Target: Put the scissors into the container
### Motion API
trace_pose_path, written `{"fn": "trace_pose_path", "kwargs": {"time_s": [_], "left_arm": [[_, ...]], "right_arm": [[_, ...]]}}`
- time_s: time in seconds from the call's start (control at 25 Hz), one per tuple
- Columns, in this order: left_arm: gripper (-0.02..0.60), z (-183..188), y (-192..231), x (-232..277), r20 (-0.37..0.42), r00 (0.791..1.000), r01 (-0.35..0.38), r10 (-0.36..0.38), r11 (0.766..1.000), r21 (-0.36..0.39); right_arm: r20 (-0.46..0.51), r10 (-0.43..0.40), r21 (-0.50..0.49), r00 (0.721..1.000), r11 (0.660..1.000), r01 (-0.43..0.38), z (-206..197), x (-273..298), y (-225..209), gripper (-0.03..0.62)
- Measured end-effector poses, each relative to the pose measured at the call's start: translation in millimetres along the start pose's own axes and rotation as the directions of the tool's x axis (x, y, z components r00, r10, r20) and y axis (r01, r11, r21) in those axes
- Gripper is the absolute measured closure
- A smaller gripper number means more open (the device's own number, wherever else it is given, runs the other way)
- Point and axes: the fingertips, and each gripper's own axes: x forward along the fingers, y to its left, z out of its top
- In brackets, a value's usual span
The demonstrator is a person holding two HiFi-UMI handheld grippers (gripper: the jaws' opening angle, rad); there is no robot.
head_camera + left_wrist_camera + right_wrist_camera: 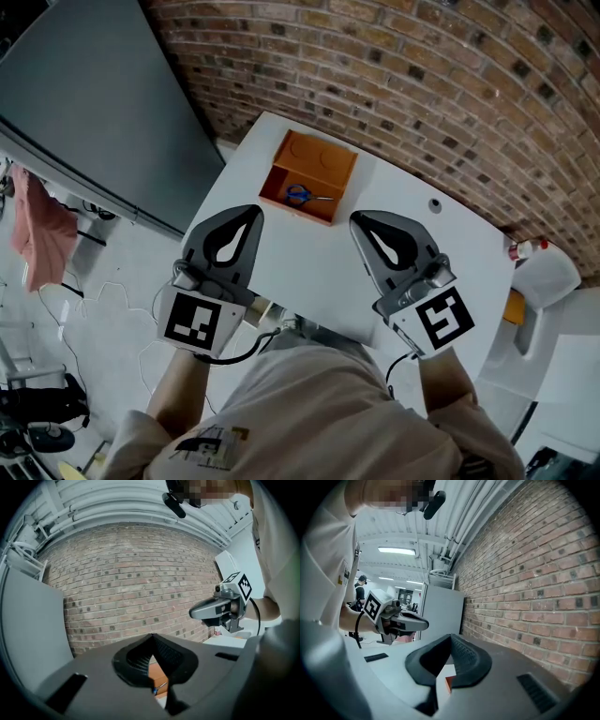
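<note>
**Both grippers empty, scissors lying in the container**

One white table [309,281] spreads beneath and ahead of both sets of jaws. Beyond the tips, on a line between the two and well apart from either, stands the orange container [319,157]. The left gripper [247,216] and the right gripper [362,221] hang side by side over the table's near part, each with its jaws pressed together on nothing. The blue-handled scissors [302,194] lie inside the container, ahead of the tips. By my judgement the placing step is done. The next move seems to call for no grasp, only drawing both grippers back without knocking the container.
</note>
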Motion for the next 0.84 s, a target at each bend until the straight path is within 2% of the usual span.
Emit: {"fn": "trace_pose_path", "kwargs": {"time_s": [0.4,0.6,0.84], "left_arm": [[0.574,-2.6,3.7,5.9,-0.011,1.0,0.004,-0.004,1.0,0.018],[0.574,-2.7,6.5,7.8,-0.008,1.0,0.017,-0.018,0.999,-0.028],[0.574,-2.6,13.7,9.3,-0.006,1.0,0.014,-0.014,1.0,-0.015]], "right_arm": [[-0.024,0.015,0.041,1.0,0.999,-0.014,-9.3,11.0,0.9,0.587],[-0.016,0.016,0.03,1.0,0.999,-0.016,-9.4,15.3,-3.4,0.587],[-0.026,0.013,0.038,1.0,0.999,-0.012,-10.4,20.2,-4.1,0.588]]}}
